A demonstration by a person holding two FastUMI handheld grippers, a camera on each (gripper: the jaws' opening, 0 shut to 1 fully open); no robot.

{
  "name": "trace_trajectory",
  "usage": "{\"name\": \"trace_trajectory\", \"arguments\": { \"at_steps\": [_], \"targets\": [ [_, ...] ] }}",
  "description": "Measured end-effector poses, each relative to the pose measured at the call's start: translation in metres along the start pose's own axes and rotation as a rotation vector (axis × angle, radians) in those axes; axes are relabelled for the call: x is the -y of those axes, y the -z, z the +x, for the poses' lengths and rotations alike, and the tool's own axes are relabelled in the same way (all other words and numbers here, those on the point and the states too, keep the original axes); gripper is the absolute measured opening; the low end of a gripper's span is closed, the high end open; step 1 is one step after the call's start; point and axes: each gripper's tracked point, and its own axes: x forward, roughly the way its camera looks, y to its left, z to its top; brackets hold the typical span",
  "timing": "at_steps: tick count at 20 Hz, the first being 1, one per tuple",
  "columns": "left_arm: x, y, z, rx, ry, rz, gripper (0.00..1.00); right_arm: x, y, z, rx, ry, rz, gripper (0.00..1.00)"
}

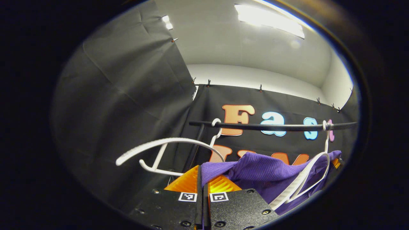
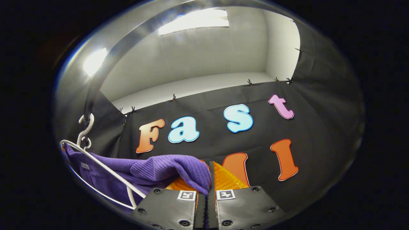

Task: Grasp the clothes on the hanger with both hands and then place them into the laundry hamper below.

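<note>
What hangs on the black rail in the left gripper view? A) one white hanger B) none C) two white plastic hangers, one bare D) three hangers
C: a bare white plastic hanger and a second white hanger carrying the purple ribbed garment both hook over the black rail.

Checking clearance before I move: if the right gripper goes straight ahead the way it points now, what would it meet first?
Probably the black cloth wall. The right gripper is shut on the purple garment, which would travel with it; nothing else seems to cross its line, though depth is unclear.
</note>
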Motion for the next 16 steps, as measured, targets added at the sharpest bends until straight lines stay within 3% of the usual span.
{"name": "trace_trajectory", "arguments": {
  "at_steps": [2, 3, 7, 16],
  "targets": [
    [-0.005, 0.029, -0.010, -0.029, 0.007, 0.017, 0.04, 0.008, 0.020, -0.001, -0.036, 0.004, 0.021, 0.14],
    [-0.006, 0.041, -0.016, -0.038, 0.006, 0.036, 0.01, 0.010, 0.032, -0.001, -0.053, 0.003, 0.029, 0.10],
    [-0.003, 0.080, -0.045, -0.066, 0.031, 0.041, 0.02, 0.026, 0.060, -0.011, -0.078, 0.008, 0.053, 0.10],
    [0.008, 0.118, -0.101, -0.112, 0.052, 0.147, 0.02, 0.062, 0.081, -0.096, -0.139, 0.015, 0.026, 0.10]
  ]
}}
